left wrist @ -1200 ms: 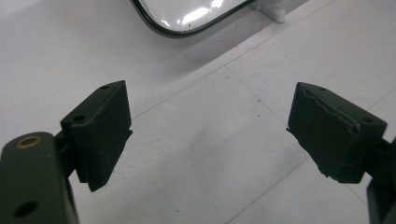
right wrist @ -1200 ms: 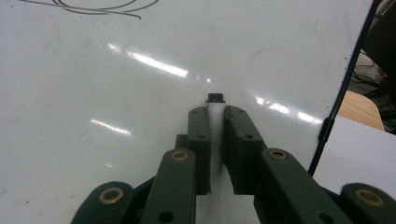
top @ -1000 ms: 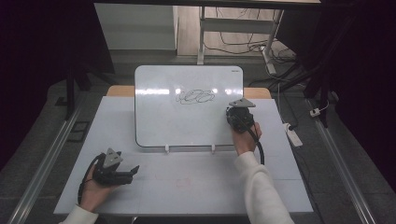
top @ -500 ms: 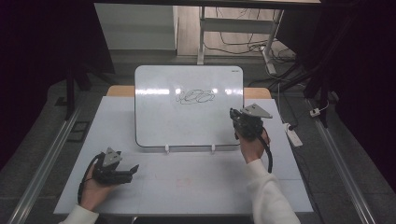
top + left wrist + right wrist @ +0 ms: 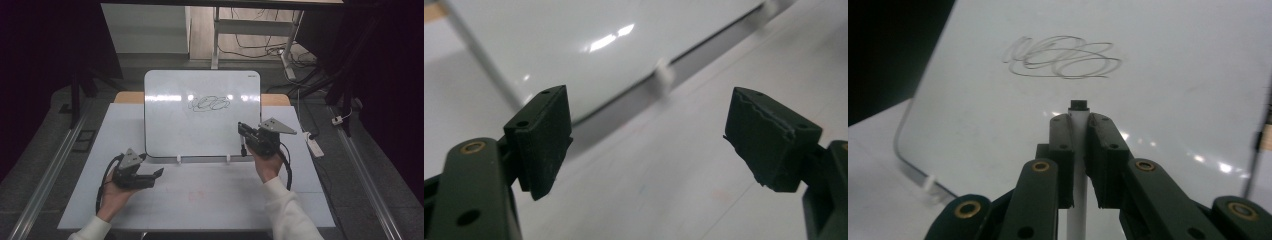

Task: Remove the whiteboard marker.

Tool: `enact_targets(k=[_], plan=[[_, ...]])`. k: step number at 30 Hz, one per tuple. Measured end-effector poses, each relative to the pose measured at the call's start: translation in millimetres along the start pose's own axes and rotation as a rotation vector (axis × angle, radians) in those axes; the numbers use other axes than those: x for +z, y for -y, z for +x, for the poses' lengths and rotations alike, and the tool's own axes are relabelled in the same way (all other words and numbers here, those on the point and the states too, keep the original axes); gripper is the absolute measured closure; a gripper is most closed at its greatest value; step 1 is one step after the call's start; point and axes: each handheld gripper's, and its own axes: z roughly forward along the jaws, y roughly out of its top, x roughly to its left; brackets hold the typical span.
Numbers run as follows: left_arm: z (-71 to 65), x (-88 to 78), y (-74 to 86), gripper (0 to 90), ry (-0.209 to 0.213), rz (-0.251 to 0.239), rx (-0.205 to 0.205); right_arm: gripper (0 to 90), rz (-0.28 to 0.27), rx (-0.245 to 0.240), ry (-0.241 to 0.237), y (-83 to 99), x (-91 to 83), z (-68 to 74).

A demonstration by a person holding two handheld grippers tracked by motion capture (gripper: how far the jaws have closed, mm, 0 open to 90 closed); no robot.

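Since the earlier pictures the right gripper [image 5: 242, 131] has drawn back from the whiteboard [image 5: 202, 125] toward its lower right corner, with the hand lower on the desk [image 5: 200, 195]; the left gripper [image 5: 156, 173] lies about where it was.

There is one whiteboard, one marker [image 5: 1078, 115], one scribble [image 5: 209, 103], two grippers, and two small white clips [image 5: 178, 159] at the board's bottom edge.

The whiteboard stands tilted back on the far half of the desk, its scribble of looping dark lines near the upper middle. In the right gripper view the right gripper [image 5: 1077, 131] has its fingers [image 5: 1060, 135] closed tight on the thin white marker, whose dark tip sticks out just past them and points at the board below the scribble [image 5: 1063, 59]; whether the tip touches the board I cannot tell. In the high view the marker [image 5: 242, 145] hangs down from the fingers in front of the board's lower right part.

The left gripper [image 5: 646, 132] rests low near the desk's front left, just beside the board's lower left corner, its fingers [image 5: 541, 137] spread wide apart with nothing between them.
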Motion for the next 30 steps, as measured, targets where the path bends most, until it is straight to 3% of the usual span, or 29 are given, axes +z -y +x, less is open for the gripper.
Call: enact_targets(k=[1,2,3,5,8,15,19,30], plan=[[-5.6,4.6,-13.4,20.4,0.042,-0.032,-0.005,80.8,-0.003,0.006,-0.019,0.9,1.2,4.5],[-5.6,4.6,-13.4,20.9,0.042,-0.032,-0.005,80.8,-0.003,0.006,-0.019,0.9,1.2,4.5],[-13.5,11.0,-28.2,21.4,0.081,-0.062,0.004,80.7,-0.009,0.005,-0.048,3.1,3.5,12.3],[-16.8,14.1,-34.2,22.4,0.103,-0.074,0.004,80.7,-0.017,0.018,-0.076,5.7,5.8,20.4],[-28.3,25.5,-54.8,23.5,0.170,-0.106,-0.002,80.7,-0.027,0.036,-0.120,8.3,9.3,33.0],[-41.9,40.8,-75.0,26.4,0.223,-0.132,-0.007,80.7,-0.068,0.044,-0.178,9.1,12.1,59.2],[-46.8,47.8,-81.1,29.2,0.243,-0.136,-0.011,80.7,-0.087,0.028,-0.183,9.8,12.3,69.7],[-60.4,68.1,-91.3,49.8,0.308,-0.140,0.005,80.6,-0.097,0.068,-0.195,15.1,14.6,73.9]])
